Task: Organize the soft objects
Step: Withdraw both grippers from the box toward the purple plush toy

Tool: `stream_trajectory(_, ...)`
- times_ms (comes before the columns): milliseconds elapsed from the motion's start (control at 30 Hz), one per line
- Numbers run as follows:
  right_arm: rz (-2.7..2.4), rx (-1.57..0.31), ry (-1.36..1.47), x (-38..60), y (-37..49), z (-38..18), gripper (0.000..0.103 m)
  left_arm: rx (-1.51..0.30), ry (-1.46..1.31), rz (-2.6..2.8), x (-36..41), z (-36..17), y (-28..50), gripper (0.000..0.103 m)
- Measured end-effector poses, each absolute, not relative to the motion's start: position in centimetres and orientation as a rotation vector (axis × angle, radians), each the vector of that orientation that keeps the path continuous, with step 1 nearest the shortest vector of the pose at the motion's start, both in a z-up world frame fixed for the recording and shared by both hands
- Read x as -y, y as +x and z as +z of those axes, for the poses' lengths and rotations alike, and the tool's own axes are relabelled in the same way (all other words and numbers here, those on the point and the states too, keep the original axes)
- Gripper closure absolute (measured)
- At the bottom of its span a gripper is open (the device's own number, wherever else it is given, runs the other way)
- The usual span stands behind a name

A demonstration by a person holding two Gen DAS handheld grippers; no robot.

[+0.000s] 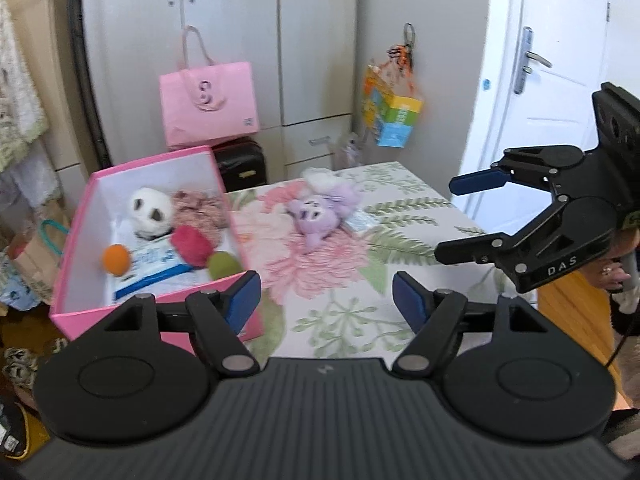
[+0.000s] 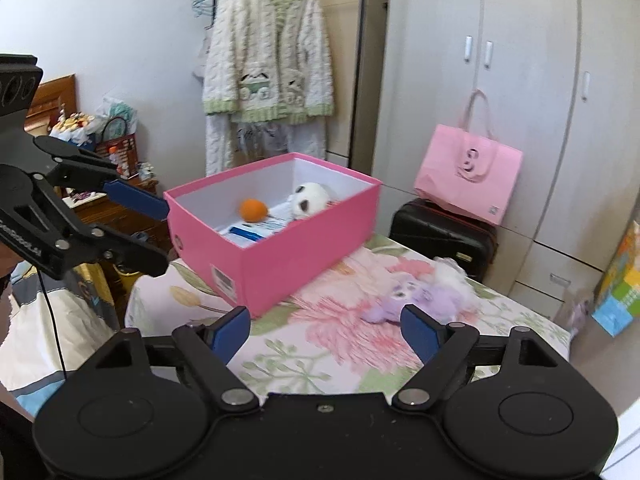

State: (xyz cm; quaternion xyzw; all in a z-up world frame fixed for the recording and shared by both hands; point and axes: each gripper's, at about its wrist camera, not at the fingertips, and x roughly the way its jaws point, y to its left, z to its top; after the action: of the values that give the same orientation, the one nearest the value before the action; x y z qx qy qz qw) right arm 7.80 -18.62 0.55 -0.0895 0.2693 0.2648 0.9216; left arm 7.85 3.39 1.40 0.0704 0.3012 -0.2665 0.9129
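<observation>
A pink box (image 1: pixel 160 300) (image 2: pixel 304 240) stands on the floral-covered table (image 1: pixel 340 320) (image 2: pixel 288 360). Inside lie a panda plush (image 1: pixel 150 210) (image 2: pixel 310 198), an orange ball (image 1: pixel 116 260) (image 2: pixel 253 210), a red ball (image 1: pixel 191 245), a green ball (image 1: pixel 222 265), a pink floral plush (image 1: pixel 202 210) and a blue-and-white packet (image 1: pixel 156 268). A purple plush (image 1: pixel 320 210) (image 2: pixel 424 296) lies on the table beside the box. My left gripper (image 1: pixel 326 300) (image 2: pixel 160 236) hangs open and empty above the table's near part. My right gripper (image 2: pixel 326 334) (image 1: pixel 446 214) is open and empty too, short of the purple plush.
A pink paper bag (image 1: pixel 208 104) (image 2: pixel 468 176) rests on a black suitcase (image 1: pixel 240 164) (image 2: pixel 444 232) behind the table, before grey wardrobes. A colourful bag (image 1: pixel 394 120) hangs at right, near a white door (image 1: pixel 560 80). A knitted cardigan (image 2: pixel 268 48) hangs on the wall.
</observation>
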Motion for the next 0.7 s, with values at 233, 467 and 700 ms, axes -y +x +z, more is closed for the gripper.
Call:
stream_trajectory(233, 0.537, -0.517, -0.208, 21.2, 8.1, -1.7, 0.017, -0.639, 0.123, -0.603, 0.0, -0.1, 9.4, 0.031)
stream_trajectory(467, 0.535, -0.503, -0.250, 22.3, 9.9, -4.1, 0.017, -0.661, 0.071, -0.639, 2.9, -1.6, 12.3, 0.031)
stream_trajectory(700, 0.520, -0.491, -0.249, 24.3, 12.6, -4.8, 0.017, -0.659, 0.018, -0.583, 4.9, -4.1, 15.3, 0.031)
